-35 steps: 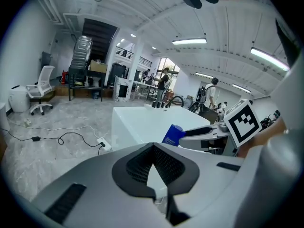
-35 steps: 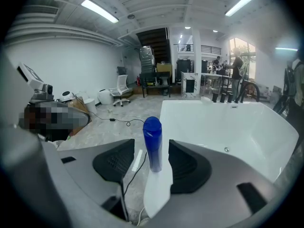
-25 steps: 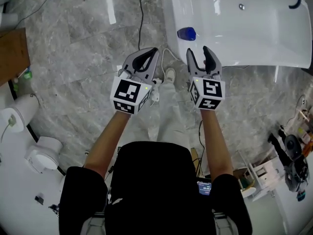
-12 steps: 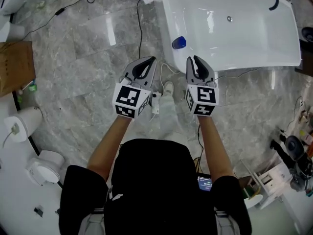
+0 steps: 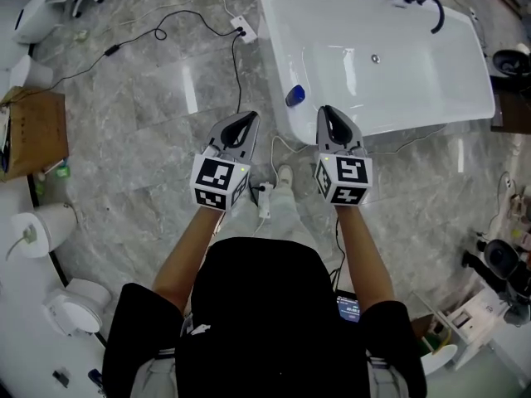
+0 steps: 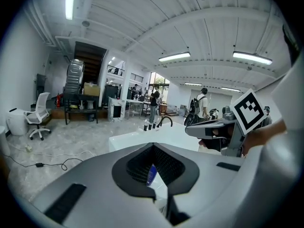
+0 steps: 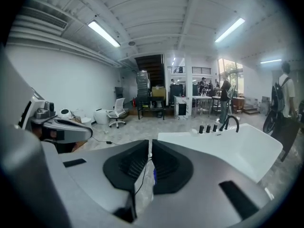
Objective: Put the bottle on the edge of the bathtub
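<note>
Head view: grey marble floor (image 5: 149, 114), white bathtub (image 5: 278, 40) at upper right, blue bottle (image 5: 295, 95) on its left rim. Left gripper (image 5: 250, 116) jaws are closed, empty; right gripper (image 5: 326, 110) jaws have just been closing, nothing between.

place: open lab-workshop hall | evidence: freestanding bathtub (image 5: 398, 65) ahead-right of left gripper (image 5: 249, 116); office chair (image 6: 37, 115) far to its left; staircase (image 6: 88, 56); ceiling strip lights (image 6: 251, 57); loose floor cables (image 5: 166, 23)

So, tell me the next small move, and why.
Probably just lower both to rest, away from the tub: the job looks done. The bottle already sits on the tub's edge. The left tongs are shut and empty, and the right tongs have just been closing on nothing.
</note>
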